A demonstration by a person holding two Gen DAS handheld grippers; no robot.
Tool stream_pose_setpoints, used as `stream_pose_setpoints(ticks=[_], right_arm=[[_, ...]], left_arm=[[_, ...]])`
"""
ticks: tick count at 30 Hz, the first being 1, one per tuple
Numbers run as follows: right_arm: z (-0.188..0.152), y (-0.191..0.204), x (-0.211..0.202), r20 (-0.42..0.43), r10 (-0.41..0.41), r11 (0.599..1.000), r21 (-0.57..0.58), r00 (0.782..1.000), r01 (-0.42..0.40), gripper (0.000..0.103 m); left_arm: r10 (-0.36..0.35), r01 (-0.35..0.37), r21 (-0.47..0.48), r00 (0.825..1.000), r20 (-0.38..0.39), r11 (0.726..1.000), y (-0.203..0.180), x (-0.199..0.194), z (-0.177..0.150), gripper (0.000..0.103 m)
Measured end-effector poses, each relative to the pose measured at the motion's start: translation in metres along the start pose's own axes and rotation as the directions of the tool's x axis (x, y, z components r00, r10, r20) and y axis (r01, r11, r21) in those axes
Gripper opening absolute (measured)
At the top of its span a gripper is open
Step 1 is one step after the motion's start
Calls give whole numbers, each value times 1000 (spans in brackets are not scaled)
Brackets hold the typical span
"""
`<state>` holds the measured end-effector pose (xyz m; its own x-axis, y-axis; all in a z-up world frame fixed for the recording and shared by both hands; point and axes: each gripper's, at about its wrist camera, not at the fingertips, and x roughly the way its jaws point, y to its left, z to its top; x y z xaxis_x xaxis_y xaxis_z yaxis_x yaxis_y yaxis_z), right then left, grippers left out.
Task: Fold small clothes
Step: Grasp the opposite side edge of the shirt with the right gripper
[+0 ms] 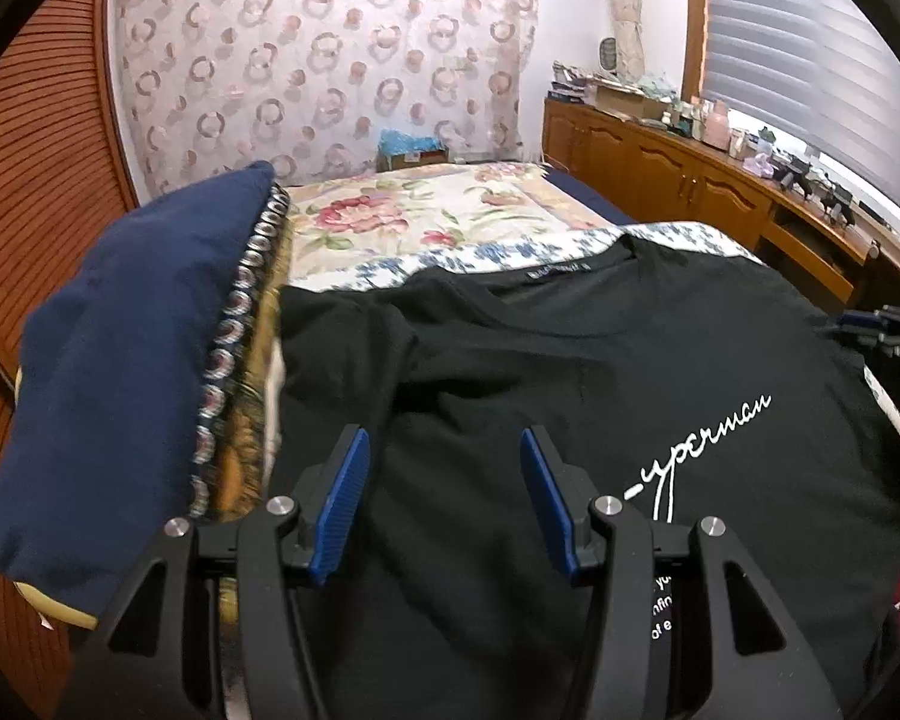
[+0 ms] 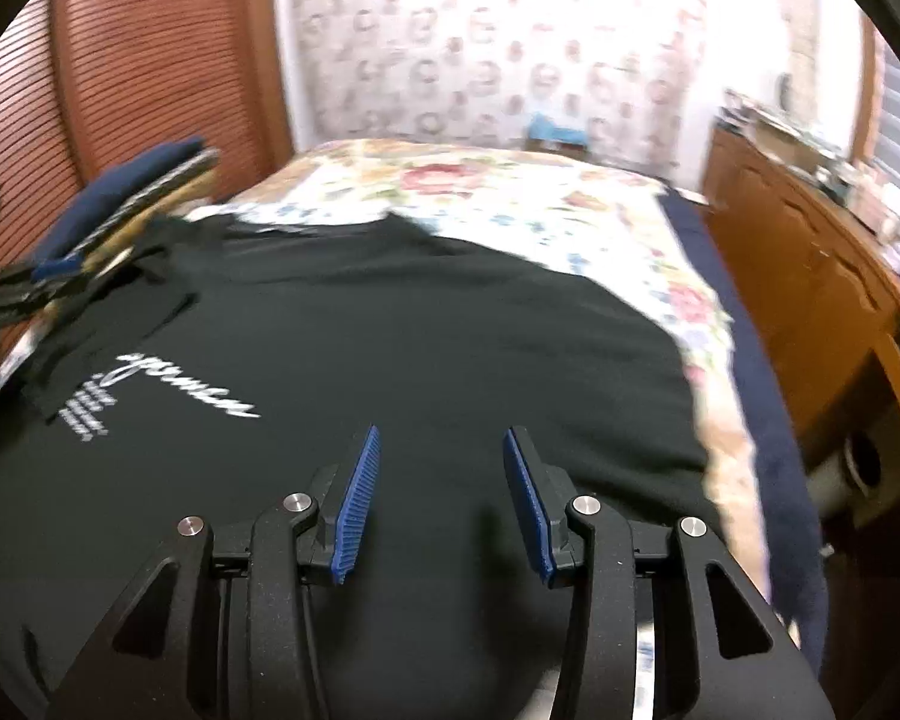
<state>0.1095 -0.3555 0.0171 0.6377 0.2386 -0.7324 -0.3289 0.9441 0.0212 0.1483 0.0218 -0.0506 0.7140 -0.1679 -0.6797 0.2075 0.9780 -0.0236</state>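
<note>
A black T-shirt (image 1: 570, 360) with white script lettering (image 1: 708, 438) lies spread flat on the bed, collar toward the far end. My left gripper (image 1: 444, 438) hovers open just above its left half, nothing between the blue pads. Over the shirt's right half (image 2: 390, 330), my right gripper (image 2: 443, 432) is also open and empty; that view is blurred. The shirt's left sleeve (image 2: 120, 306) looks folded inward over the chest. Each gripper shows at the edge of the other's view: the right gripper (image 1: 888, 330) and the left gripper (image 2: 6, 294).
A navy pillow (image 1: 120, 360) with patterned trim lies left of the shirt against a slatted wooden wall (image 1: 42, 150). The floral bedspread (image 1: 420, 210) stretches beyond the collar. A wooden cabinet (image 1: 660, 174) with clutter on top runs along the right. A blue box (image 1: 411, 147) sits past the bed.
</note>
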Motion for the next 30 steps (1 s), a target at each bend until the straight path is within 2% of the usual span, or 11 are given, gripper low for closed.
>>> stream_pose_setpoints(ticks=[4,8,13,19,24,30], right_arm=[[-12,-42,-11,-1,-63,996,68,998,63,43],[-25,-73,-14,-24,-92,986,134,995,94,43],[-40,-98,-6,-65,-48,973,223,997,61,43],[-44,-110,-1,-73,-17,962,272,997,37,43],[-39,-116,7,-85,-24,959,281,996,47,43],[-35,-123,13,-80,16,958,286,997,7,41]], left_arm=[[-15,16,12,1000,-19,1000,-8,4,-4,52],[-22,23,23,999,-37,999,-16,9,-5,52],[-13,16,37,996,-88,999,-21,23,-8,52],[-10,16,49,993,-120,999,-25,29,-12,52],[-32,37,36,991,-133,999,-20,32,-9,52],[-43,48,35,990,-136,998,-20,33,-10,55]])
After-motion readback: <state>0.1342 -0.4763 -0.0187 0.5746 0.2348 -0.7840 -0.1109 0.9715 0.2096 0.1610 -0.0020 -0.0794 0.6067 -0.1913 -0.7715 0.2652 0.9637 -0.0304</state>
